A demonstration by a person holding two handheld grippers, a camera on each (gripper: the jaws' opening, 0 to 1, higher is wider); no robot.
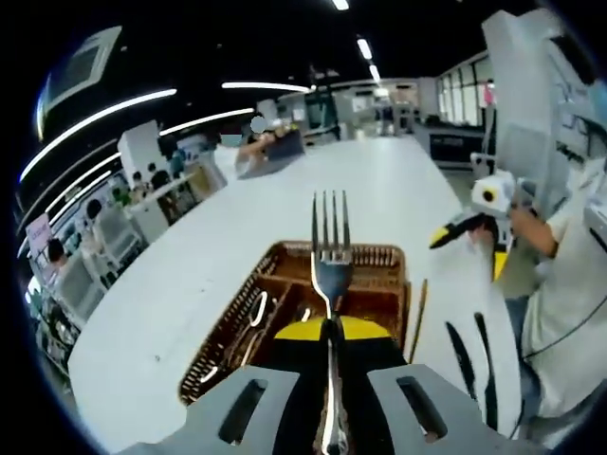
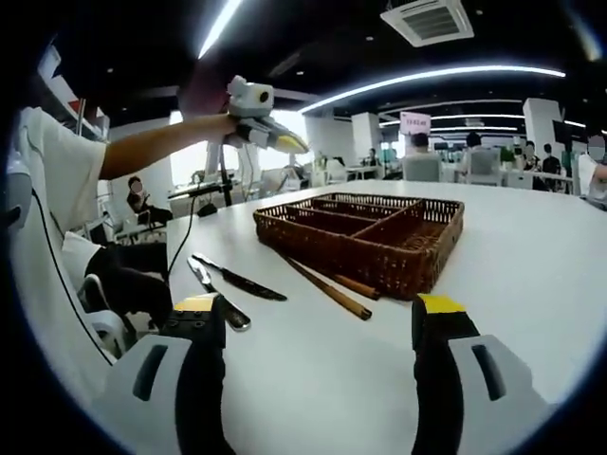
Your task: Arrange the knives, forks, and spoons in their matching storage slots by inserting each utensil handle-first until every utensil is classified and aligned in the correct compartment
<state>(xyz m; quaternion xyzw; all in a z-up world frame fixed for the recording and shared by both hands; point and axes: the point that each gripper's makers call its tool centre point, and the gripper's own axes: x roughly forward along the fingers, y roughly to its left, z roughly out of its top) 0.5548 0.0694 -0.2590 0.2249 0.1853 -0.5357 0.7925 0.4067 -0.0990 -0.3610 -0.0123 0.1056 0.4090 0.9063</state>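
Note:
My left gripper is shut on the handle of a silver fork, whose tines point away above the brown wicker cutlery basket. Several utensils lie in the basket's left slots. My right gripper is open and holds nothing, low over the white table in front of the basket. Two dark-handled knives lie on the table left of it. The left gripper is raised at the upper left of the right gripper view. The right gripper is at the right edge of the left gripper view.
Wooden chopsticks lie against the basket's near side, also seen as chopsticks beside the two knives. The person's arm and white shirt are at the table's edge. The long white table stretches away; other people sit at distant desks.

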